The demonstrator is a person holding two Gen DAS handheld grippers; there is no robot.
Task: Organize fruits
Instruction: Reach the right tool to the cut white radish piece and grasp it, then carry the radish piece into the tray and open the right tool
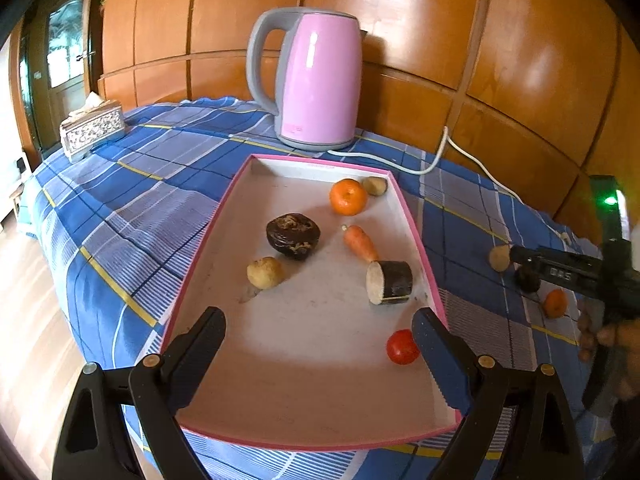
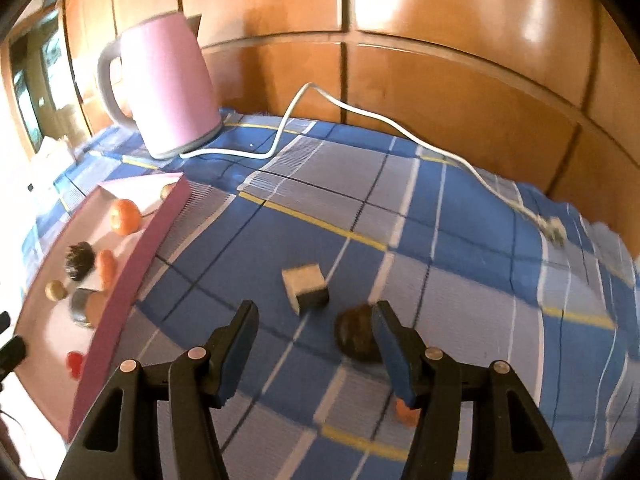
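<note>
Broadly, a blue plaid cloth (image 2: pixel 460 208) covers the table, and on it a pink-rimmed shallow white tray (image 1: pixel 420 248) serves as the collecting place: an orange tangerine (image 1: pixel 348 197), a small carrot (image 1: pixel 360 242), a red tomato (image 1: pixel 402 347) and other pieces already lie inside. Outside, on the cloth, wait a dark round fruit (image 2: pixel 356 336) and a pale cut chunk (image 2: pixel 306 287). The left gripper (image 1: pixel 320 320) hovers over the tray, angled downward, fingers apart and empty. The right gripper (image 2: pixel 316 324) tilts down over the loose pieces, fingers likewise spread, nothing between them.
</note>
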